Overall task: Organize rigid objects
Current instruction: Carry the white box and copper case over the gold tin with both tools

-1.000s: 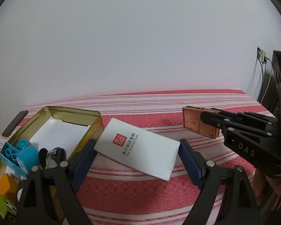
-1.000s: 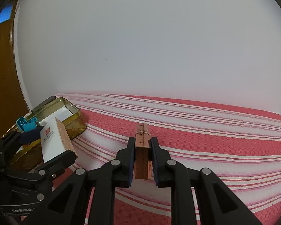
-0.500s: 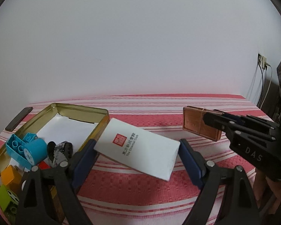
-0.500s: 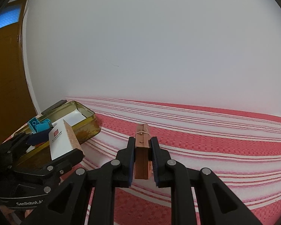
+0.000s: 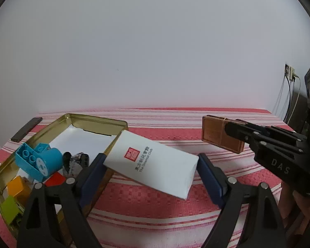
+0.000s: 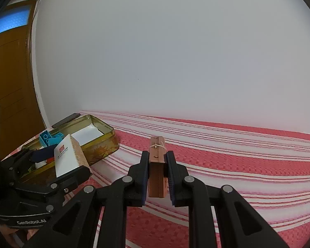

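Left gripper clamped on flat white card box beside open gold tin; right gripper pinching thin brown wooden case, clasp visible only right-side. Tin nearer than before.

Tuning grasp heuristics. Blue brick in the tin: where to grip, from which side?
Come from above, since the gold tin walls block the sides. Close the fingers on the blue brick across its flat faces, not the rounded end. The neighbouring blocks crowd it, so clearance looks tight.
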### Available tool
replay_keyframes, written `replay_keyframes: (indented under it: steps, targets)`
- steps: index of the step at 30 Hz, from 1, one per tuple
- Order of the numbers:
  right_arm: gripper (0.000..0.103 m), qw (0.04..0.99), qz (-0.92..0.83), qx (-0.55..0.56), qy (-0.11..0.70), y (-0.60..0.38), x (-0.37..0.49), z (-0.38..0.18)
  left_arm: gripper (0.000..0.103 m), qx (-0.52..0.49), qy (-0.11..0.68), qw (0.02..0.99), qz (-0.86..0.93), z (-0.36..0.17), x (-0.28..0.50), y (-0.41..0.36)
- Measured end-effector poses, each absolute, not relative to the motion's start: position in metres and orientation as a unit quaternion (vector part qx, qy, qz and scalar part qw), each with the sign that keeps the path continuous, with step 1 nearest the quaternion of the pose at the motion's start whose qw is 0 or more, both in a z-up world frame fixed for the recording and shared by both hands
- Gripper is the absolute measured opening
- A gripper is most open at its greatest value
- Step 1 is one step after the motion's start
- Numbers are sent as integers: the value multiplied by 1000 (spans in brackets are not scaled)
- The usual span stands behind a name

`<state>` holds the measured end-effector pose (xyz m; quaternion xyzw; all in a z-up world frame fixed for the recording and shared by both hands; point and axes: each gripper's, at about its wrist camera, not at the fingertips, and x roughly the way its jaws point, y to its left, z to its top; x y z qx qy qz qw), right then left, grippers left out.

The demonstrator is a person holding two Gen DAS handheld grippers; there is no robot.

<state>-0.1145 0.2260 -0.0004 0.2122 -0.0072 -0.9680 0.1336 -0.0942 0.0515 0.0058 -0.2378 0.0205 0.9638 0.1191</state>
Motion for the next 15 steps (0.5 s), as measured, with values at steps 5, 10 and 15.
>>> replay_keyframes:
  steps: [5, 10, 15]
  targets:
    - [18, 142, -968, 207, 4, 219, -110, 0, 88, -229, 27, 116, 966, 7, -87, 53]
    - [18, 152, -967, 203, 9, 215, -106, 0, 88, -226, 23, 114, 967, 9, -86, 48]
    - [18, 160, -967, 200, 13, 209, -103, 0, 88, -227, 18, 112, 967, 9, -84, 42]
